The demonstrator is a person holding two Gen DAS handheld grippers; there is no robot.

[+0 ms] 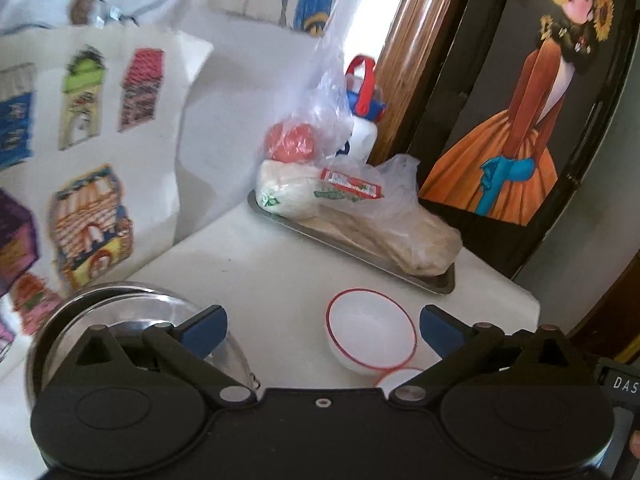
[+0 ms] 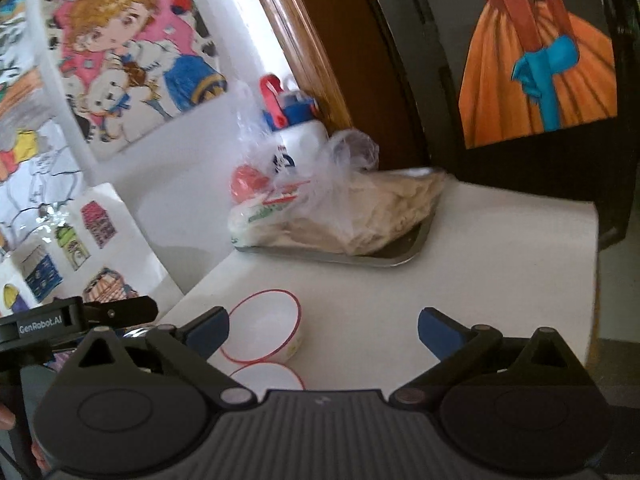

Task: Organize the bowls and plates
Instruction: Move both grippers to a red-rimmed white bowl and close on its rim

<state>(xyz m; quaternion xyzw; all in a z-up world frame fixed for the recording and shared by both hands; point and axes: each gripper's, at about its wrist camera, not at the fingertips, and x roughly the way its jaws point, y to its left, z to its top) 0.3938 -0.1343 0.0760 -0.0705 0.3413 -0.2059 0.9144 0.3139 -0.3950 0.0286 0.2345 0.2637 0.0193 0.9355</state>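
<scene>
A white bowl with a red rim (image 1: 370,334) stands on the white table (image 1: 260,268), just ahead of my open, empty left gripper (image 1: 323,330), toward its right finger. A second red-rimmed white bowl (image 1: 394,378) shows partly behind the gripper body. A steel bowl (image 1: 120,312) sits at the left, behind the left finger. In the right wrist view the same bowl (image 2: 266,326) lies by the left finger of my open, empty right gripper (image 2: 323,330), with the second bowl (image 2: 268,376) nearer the camera.
A metal tray (image 1: 436,282) with bagged bread (image 1: 360,208), a red item and a white bottle with a blue and red cap (image 1: 366,96) stands at the back. Drawings lean on the left wall. A black painted panel (image 1: 520,120) stands right. The table edge (image 2: 592,280) is at right.
</scene>
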